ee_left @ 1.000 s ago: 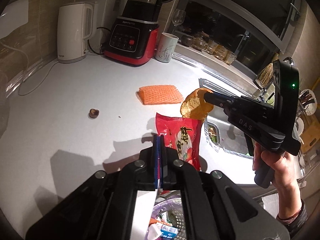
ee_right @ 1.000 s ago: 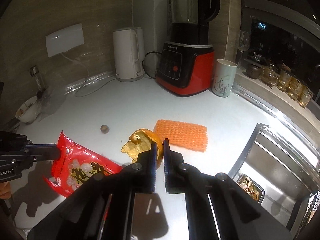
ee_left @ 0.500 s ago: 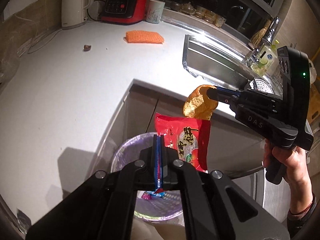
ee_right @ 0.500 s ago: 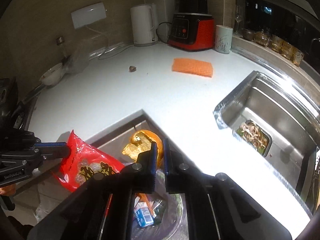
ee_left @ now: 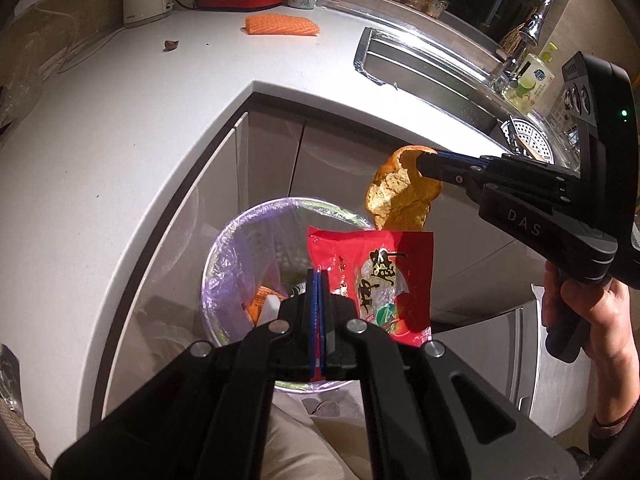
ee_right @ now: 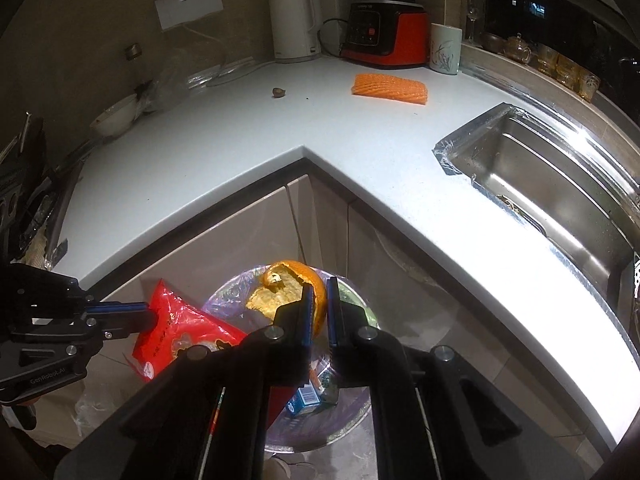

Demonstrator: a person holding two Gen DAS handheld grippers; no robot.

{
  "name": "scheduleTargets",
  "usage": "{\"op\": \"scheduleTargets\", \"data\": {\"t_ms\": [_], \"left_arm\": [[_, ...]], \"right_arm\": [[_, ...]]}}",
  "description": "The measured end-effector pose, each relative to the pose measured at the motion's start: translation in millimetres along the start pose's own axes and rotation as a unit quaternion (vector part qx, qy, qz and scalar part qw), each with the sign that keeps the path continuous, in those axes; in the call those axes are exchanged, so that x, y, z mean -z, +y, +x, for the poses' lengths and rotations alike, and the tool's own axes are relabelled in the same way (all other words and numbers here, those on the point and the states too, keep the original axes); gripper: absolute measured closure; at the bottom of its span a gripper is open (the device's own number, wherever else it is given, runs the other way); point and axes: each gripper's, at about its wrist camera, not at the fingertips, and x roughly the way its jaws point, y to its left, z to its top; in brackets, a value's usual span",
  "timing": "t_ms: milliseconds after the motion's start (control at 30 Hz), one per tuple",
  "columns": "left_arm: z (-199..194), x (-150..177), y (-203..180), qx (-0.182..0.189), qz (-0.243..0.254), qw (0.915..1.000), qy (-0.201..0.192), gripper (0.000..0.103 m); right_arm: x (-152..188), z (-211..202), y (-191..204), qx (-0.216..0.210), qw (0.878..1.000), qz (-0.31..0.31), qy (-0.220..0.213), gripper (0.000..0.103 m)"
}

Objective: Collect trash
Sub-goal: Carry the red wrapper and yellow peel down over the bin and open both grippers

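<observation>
Kitchen corner, dim room, one bright patch of light along the counter edge by the sink. White L-shaped counter (ee_right: 248, 148) wraps round an inner corner; pale cabinet doors (ee_right: 248, 236) below it.

Landmark: the bin (ee_left: 224, 264), round, lined with a clear purplish bag, standing on the floor in the inner corner, in front of the cabinet doors. Scraps and a small blue carton (ee_right: 306, 398) lie inside it.

Left gripper (ee_left: 318, 280): jaws pressed fully together on the top edge of a red snack wrapper (ee_left: 384, 276), which hangs directly over the bin's mouth.

Right gripper (ee_right: 318, 300): jaws nearly closed, pinching an orange peel (ee_right: 280, 294) by its rim. Peel hangs above the bin's far rim, just beside the wrapper. A bare hand (ee_left: 592, 312) grips this tool's handle, right of the bin.

On the counter, well behind the bin: orange mesh sponge (ee_right: 390, 88), small brown nut-like scrap (ee_right: 278, 92), white kettle (ee_right: 294, 26), red blender base (ee_right: 386, 38), white cup (ee_right: 445, 49). Left of the bin, at the counter's end, a small bowl (ee_right: 114, 120). Right of the bin, a steel sink (ee_right: 552, 196) sunk in the counter; tap (ee_left: 528, 36) and soap bottle (ee_left: 536, 80) behind it. Glass cups (ee_right: 560, 66) line the window ledge.
</observation>
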Motion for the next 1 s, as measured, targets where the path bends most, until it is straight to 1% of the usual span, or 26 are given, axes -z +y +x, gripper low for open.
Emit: {"op": "scheduleTargets", "data": {"t_ms": [233,400,433,500,533,567,600,633,767,867,1000], "left_arm": [[10.2,0.1,10.1,-0.014,-0.009,0.9998,0.01,0.103],[29.4,-4.7,15.4,-0.017,-0.01,0.9994,0.028,0.102],[34.2,-5.4,15.7,-0.019,-0.011,0.9992,0.033,0.099],[43.7,-6.6,15.4,-0.014,-0.012,0.9987,0.046,0.081],[45.8,-7.1,14.8,-0.017,-0.013,0.9987,0.047,0.057],[45.2,-7.2,13.3,-0.023,-0.011,0.9989,0.039,0.042],[43.0,-7.1,11.0,-0.031,-0.005,0.9991,0.028,0.039],[40.5,-7.4,8.2,-0.033,0.003,0.9992,0.022,0.039],[30.8,-12.7,4.3,-0.031,0.014,0.9993,0.016,0.035],[18.6,-18.0,7.8,-0.033,0.009,0.9994,0.002,0.03],[1.6,-24.7,15.8,-0.044,0.002,0.9989,-0.015,0.028]], "right_arm": [[-1.6,13.2,3.7,0.003,1.0,-0.001,0.003,0.096],[-8.8,20.0,5.1,0.008,1.0,-0.005,0.005,0.096],[-10.2,21.7,5.1,0.008,1.0,-0.006,0.005,0.096],[-12.6,24.8,4.6,0.006,1.0,-0.006,0.006,0.096],[-13.7,25.9,4.3,0.006,1.0,-0.006,0.006,0.096],[-14.6,27.0,4.4,0.005,1.0,-0.006,0.006,0.096],[-15.5,27.9,4.5,0.005,1.0,-0.006,0.006,0.096],[-16.2,28.5,4.5,0.004,1.0,-0.007,0.006,0.096],[-18.6,30.3,4.5,0.002,1.0,-0.007,0.006,0.096],[-19.7,29.4,6.7,-0.001,1.0,-0.01,0.004,0.096],[-18.9,30.7,10.8,-0.003,1.0,-0.013,0.005,0.096]]}}
